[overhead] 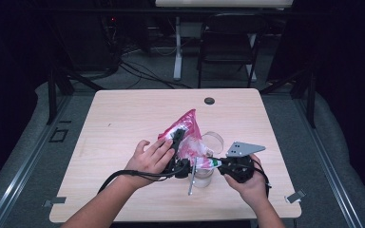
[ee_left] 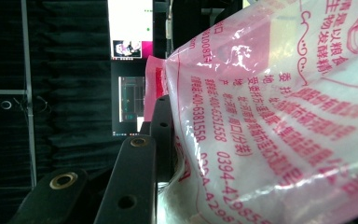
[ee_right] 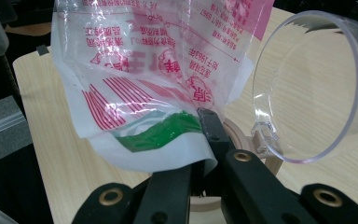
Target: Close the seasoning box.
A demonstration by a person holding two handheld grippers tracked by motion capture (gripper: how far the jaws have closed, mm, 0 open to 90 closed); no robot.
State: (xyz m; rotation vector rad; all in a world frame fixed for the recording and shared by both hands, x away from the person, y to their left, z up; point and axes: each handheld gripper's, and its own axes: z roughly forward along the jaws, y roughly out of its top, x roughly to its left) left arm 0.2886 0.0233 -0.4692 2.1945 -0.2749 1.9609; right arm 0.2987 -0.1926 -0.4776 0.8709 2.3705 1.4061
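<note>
Both tools grip the pink bag (overhead: 184,135): right tool (ee_right: 205,140) pinched shut, left tool (overhead: 177,142) part-open. Pouring underway; next, tilt toward the jar (overhead: 203,176).

Pink bag (ee_left: 279,116): red Chinese print, digits "400-6381558" and "0394-42985…" read sideways, toward 6 o'clock. Rest blurred.

A light wooden table (overhead: 123,123) with rounded corners stands on grey flooring. A small dark round grommet (overhead: 209,100) sits near its far edge. Beyond the table, a black folding chair (overhead: 228,45) stands beside a white desk leg (overhead: 177,47), with dark cables (overhead: 138,66) trailing across the floor. Black curtains (ee_left: 65,93) surround the space. A lit monitor (ee_left: 129,46) glows against the dark backdrop.
</note>
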